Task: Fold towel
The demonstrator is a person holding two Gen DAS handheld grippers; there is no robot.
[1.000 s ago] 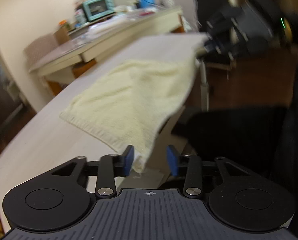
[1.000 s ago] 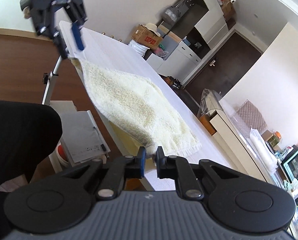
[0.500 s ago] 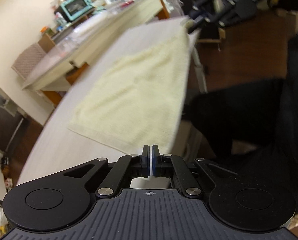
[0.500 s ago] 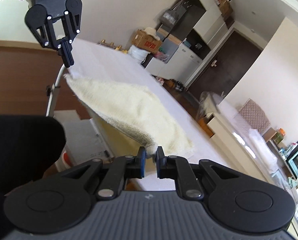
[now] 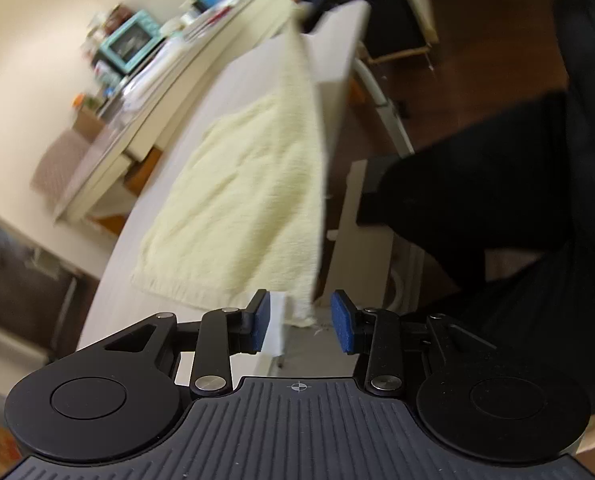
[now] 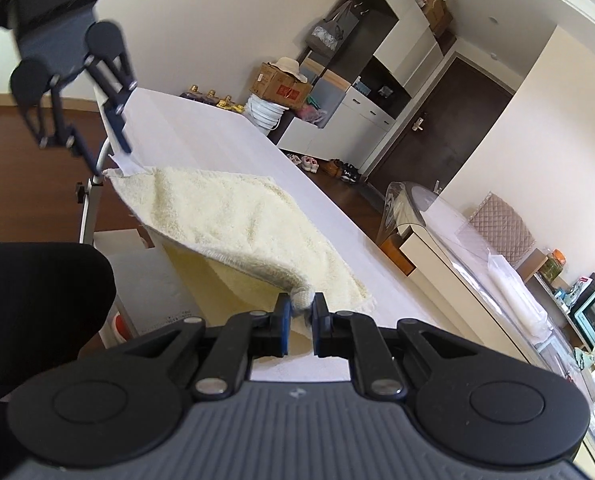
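— Pinching one near corner of the cream terry towel (image 6: 253,236), the right gripper (image 6: 298,322) keeps its blue pads nearly closed on a bunched tuft, lifted off the near edge of the white tabletop (image 6: 225,136); and the other corner?

— It hangs between the left gripper (image 5: 299,326) pads without being pressed; those jaws are opening, so nothing is held there; the towel's long axis runs away from it along the table's near edge toward the right gripper.

— Texture?

— Looped, soft, limp; a woven hem band along the raised edge; the far half lies flat on the smooth tabletop.
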